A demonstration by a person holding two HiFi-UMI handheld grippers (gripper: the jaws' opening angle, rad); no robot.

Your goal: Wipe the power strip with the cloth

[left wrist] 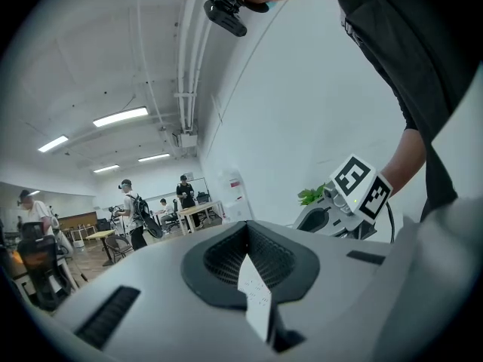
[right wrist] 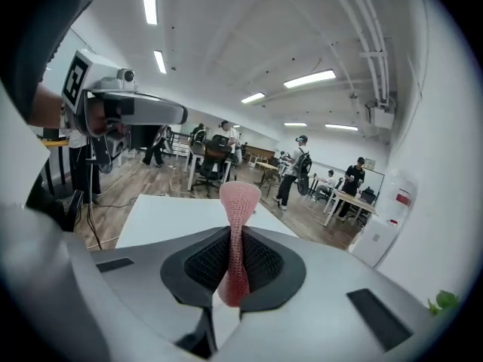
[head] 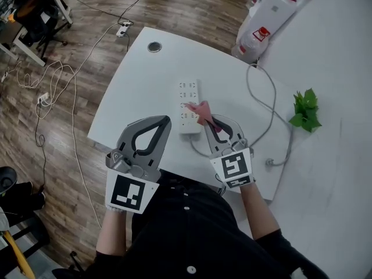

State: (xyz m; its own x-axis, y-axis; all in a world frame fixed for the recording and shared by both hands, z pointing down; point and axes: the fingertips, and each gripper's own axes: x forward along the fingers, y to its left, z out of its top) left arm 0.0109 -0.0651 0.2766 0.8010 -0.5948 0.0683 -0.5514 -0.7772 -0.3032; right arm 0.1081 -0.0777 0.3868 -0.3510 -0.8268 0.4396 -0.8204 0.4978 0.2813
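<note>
Pinching the pink cloth (head: pixel 200 110), the right hand-held gripper (head: pixel 204 120) holds it over the power strip (head: pixel 189 97) on the surface (head: pixel 145 92). At its 9 o'clock, the left hand-held gripper (head: pixel 167 120) is closed and empty.

left gripper (head: pixel 165 121): grey, black-lined | right gripper (head: pixel 209 122): grey | marker cubes (head: pixel 129 193): black-white squares | shirt (head: pixel 192 231): black, buttoned

I have bare table (head: pixel 136 95) left of the power strip (head: pixel 189 97); to its right, the grey cable (head: pixel 274 100) loops across, with the plant (head: pixel 305 110) beyond.
</note>
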